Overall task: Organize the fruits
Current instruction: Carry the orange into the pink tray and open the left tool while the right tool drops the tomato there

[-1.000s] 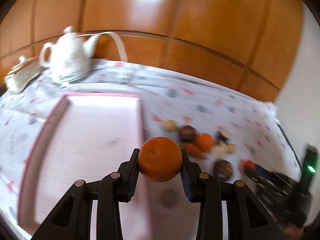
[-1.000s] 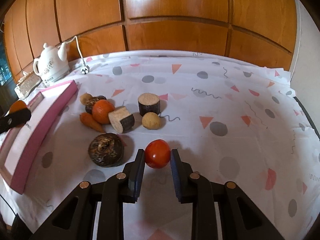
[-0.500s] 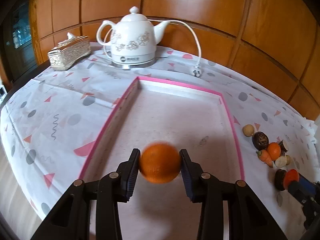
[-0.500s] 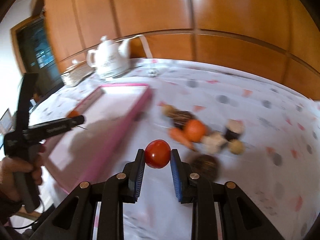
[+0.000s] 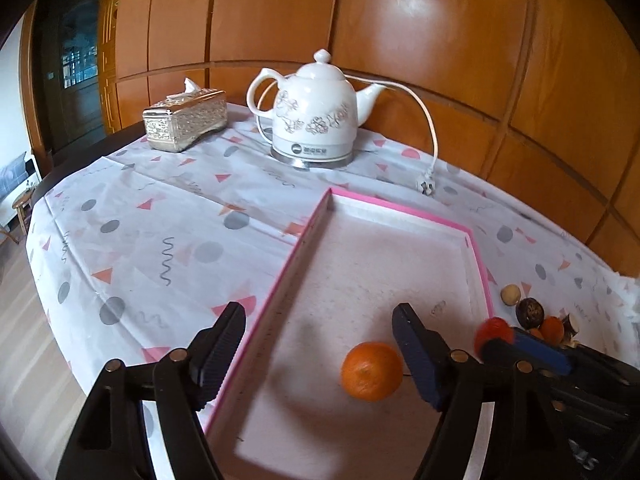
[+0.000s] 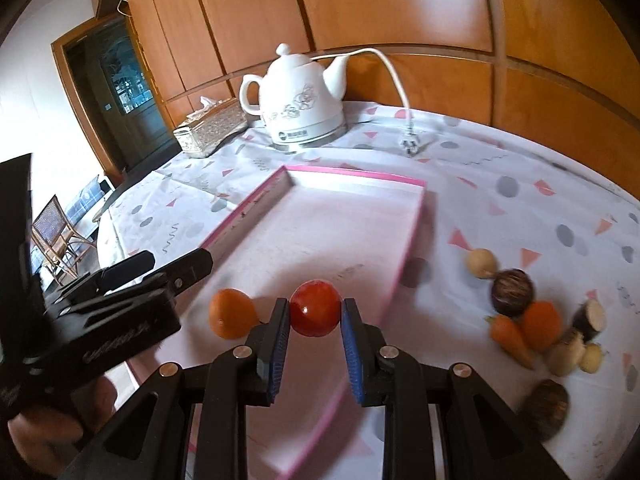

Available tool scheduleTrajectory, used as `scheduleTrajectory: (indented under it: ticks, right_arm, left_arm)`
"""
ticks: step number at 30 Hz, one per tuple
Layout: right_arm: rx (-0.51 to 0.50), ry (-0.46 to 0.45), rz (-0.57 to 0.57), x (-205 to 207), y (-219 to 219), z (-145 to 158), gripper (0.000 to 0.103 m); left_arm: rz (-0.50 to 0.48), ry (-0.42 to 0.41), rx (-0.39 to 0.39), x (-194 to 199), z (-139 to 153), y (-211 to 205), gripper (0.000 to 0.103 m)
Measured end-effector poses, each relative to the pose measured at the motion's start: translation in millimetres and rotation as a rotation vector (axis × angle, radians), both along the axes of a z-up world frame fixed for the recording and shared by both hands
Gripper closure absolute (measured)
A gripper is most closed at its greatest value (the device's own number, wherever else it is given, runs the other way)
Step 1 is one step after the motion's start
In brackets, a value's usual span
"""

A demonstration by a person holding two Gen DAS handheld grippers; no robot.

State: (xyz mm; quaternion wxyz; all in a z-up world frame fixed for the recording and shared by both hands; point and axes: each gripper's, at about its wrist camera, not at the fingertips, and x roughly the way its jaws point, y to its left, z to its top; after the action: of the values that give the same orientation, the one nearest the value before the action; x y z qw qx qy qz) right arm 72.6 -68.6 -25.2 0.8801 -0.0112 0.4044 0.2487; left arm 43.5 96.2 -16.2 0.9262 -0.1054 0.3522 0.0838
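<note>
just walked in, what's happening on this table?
A person with two handheld grippers is sorting fruit into the shallow pink-rimmed tray. The left gripper is open; the round orange mandarin sits on the tray floor between its fingers. The right gripper, over the tray, is shut on a glossy red tomato. A pile of mixed produce waits on the patterned tablecloth beside the tray.

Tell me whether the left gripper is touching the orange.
Apart. The left wrist view shows the left gripper wide open, tray floor visible between the orange and each finger.
</note>
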Motion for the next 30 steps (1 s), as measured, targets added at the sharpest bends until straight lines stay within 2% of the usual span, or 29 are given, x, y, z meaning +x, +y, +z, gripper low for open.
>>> scheduleTrajectory:
  ticks: [3,7,12,18,26,30]
  right_arm:
    - [0.001,0.015,-0.001,4,12,-3,0.075]
    - [-0.008,0.002,-0.01,1,19,-3,0.065]
    - [-0.002,-0.02,-0.045,-5,9,2,0.065]
    - [0.011,-0.045,-0.188,-12,-36,6,0.065]
    - [0.011,-0.031,-0.413,-26,-125,-2,0.065]
    - [0.004,-0.016,-0.514,-33,-166,-8,0.065]
  left_arm:
    - [0.015,0.009,-0.009,-2,-2,7,0.027]
    - [0.018,0.013,-0.016,-5,-5,8,0.027]
    - [-0.007,-0.003,-0.028,-9,-2,2,0.027]
    - [-0.101,-0.017,-0.038,-8,6,-18,0.027]
    - [-0.221,-0.023,-0.042,-10,13,-50,0.027]
    - [-0.324,-0.031,-0.057,-12,17,-76,0.027]
